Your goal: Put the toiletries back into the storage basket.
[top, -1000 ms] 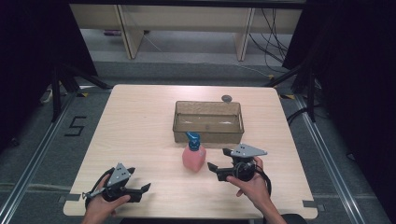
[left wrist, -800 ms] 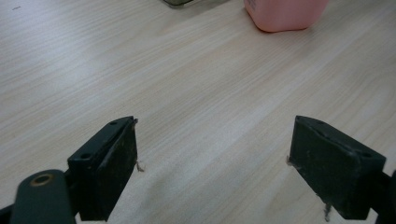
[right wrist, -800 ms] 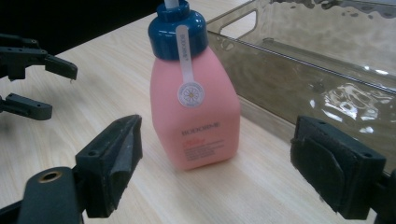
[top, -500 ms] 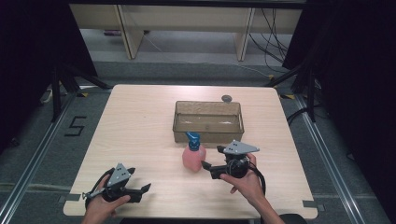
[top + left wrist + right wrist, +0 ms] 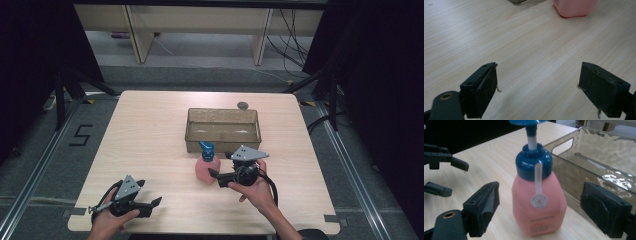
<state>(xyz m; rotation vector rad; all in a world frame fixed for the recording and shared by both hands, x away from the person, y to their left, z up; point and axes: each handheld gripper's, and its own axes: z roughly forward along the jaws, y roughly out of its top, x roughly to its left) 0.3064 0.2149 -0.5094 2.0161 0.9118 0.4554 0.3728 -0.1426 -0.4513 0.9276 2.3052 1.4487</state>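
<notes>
A pink soap bottle [image 5: 205,169] with a blue pump stands upright on the wooden table [image 5: 150,135], just in front of a clear plastic bin [image 5: 223,131]. My right gripper [image 5: 216,176] is open at the bottle's right side. In the right gripper view the bottle [image 5: 539,207] stands between the two spread jaws of my right gripper [image 5: 541,195], and neither pad touches it. My left gripper [image 5: 148,192] rests open near the front left edge, holding nothing. In the left gripper view my left gripper [image 5: 537,75] points over bare wood toward the bottle's base [image 5: 575,7].
The bin [image 5: 599,162] looks empty and lies right behind the bottle. A small dark round object [image 5: 243,105] sits at the table's far edge behind the bin. In the right gripper view my left gripper [image 5: 449,175] shows farther off at the left.
My right gripper has moved left toward the bottle, and its open jaws now flank it. The left gripper and the bottle have stayed put.
</notes>
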